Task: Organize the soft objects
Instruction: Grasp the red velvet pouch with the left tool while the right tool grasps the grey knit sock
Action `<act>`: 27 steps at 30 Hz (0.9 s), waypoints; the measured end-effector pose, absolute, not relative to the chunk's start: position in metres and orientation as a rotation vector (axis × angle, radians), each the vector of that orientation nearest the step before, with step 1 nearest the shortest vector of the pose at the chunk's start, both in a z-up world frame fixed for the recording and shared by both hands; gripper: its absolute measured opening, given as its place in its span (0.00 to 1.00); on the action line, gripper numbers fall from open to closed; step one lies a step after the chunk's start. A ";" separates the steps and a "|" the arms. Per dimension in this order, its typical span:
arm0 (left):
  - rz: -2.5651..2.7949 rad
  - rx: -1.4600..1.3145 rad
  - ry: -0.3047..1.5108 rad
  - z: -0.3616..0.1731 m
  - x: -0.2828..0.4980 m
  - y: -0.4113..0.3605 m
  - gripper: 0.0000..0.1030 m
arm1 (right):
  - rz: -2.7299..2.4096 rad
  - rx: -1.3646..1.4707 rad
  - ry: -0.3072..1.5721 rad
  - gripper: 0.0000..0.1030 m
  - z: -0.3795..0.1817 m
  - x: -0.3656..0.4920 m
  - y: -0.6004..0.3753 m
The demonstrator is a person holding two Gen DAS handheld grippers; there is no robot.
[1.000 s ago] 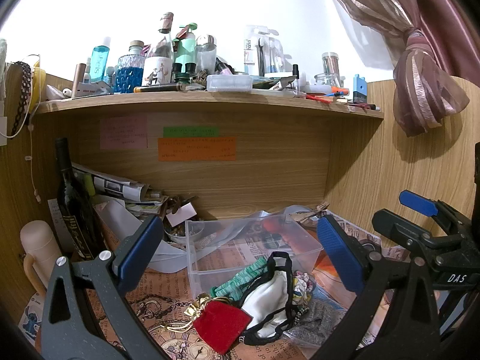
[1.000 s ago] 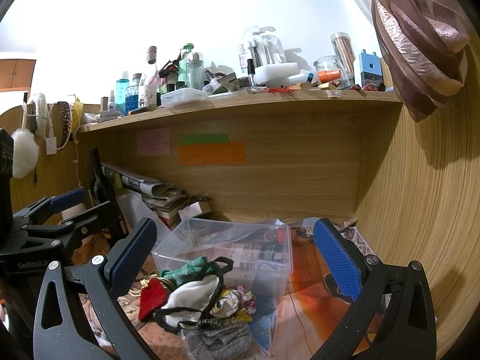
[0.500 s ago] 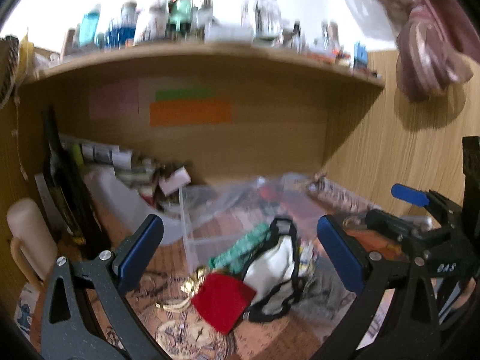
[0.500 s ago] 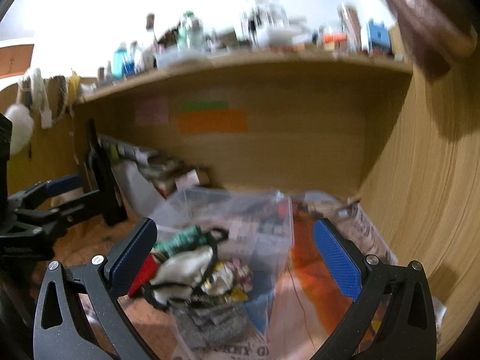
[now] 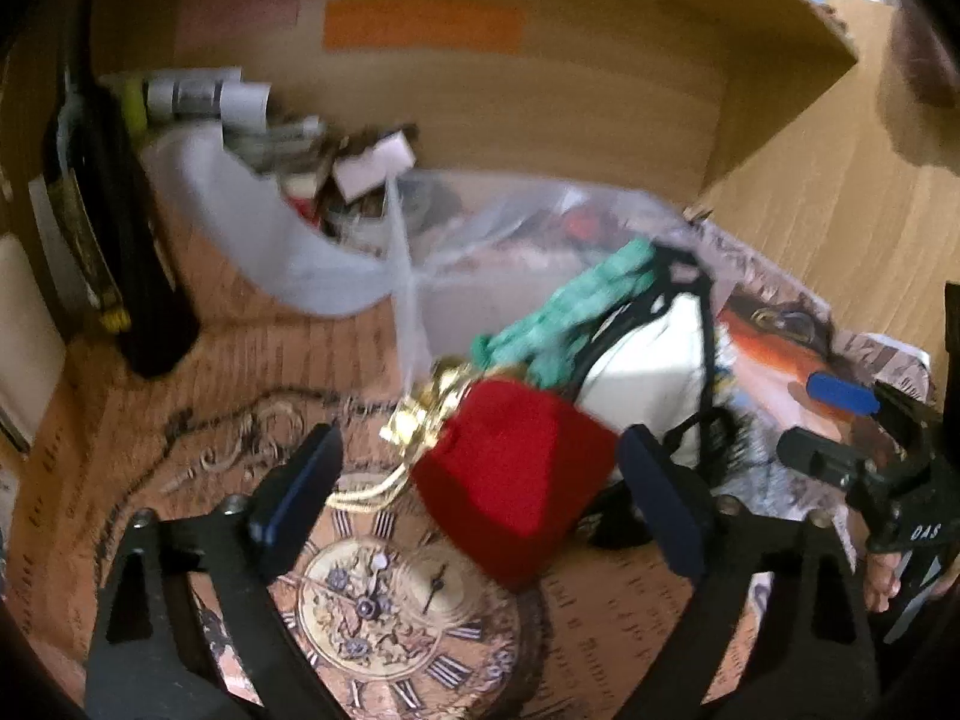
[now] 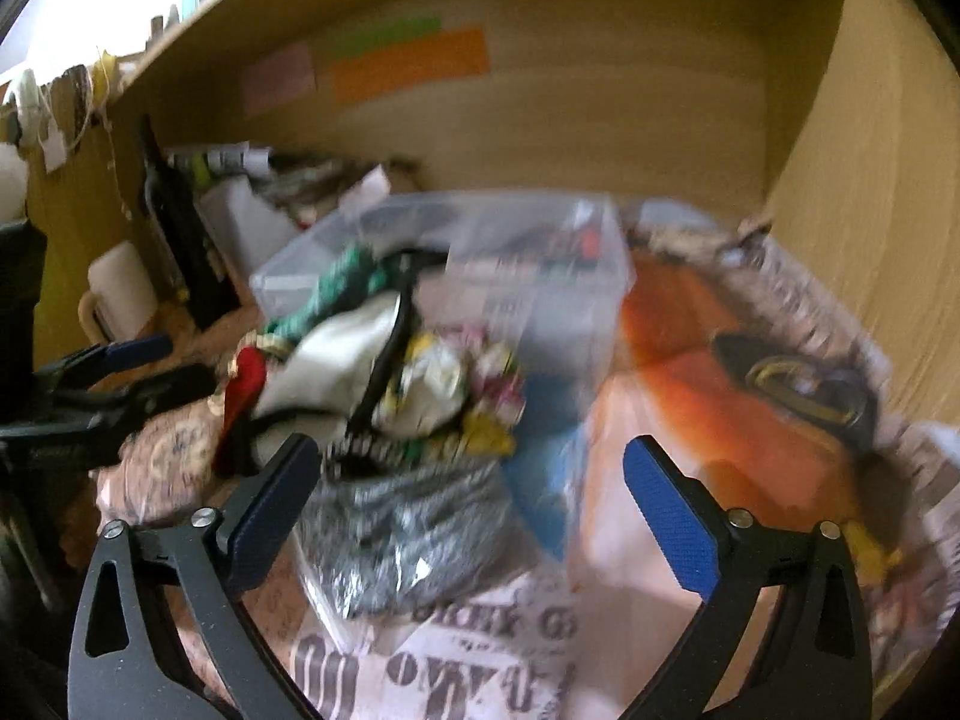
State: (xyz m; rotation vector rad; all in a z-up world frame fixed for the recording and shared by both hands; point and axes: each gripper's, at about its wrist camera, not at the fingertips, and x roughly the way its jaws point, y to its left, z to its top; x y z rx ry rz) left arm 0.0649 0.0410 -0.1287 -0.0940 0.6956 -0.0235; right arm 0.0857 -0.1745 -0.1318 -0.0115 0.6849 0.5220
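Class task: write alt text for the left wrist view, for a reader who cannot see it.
The open left tool hangs just above a red pouch at the front of a blurred pile of soft items. Behind the pile stands a clear plastic bin; the right tool shows at the right edge.

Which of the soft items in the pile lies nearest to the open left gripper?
The red pouch with the gold cord. It sits between the left gripper's fingers, while the white bag and green cloth lie behind it.

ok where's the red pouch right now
In the left wrist view the red pouch lies between the open left gripper's fingers, in front of the clear bin.
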 end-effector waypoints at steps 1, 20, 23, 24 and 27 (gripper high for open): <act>-0.015 -0.102 0.709 -0.133 0.067 0.044 0.88 | 0.526 -0.008 0.706 0.91 -0.137 0.087 -0.174; -0.018 -0.196 0.879 -0.166 0.099 0.073 0.66 | 0.552 -0.082 0.782 0.66 -0.156 0.091 -0.171; 0.000 -0.107 0.891 -0.167 0.100 0.065 0.47 | 0.549 -0.085 0.773 0.55 -0.156 0.089 -0.176; 0.003 -0.081 0.891 -0.167 0.099 0.063 0.39 | 0.549 -0.080 0.770 0.53 -0.156 0.089 -0.178; -0.005 -0.039 0.892 -0.166 0.100 0.057 0.29 | 0.542 -0.062 0.763 0.45 -0.156 0.090 -0.181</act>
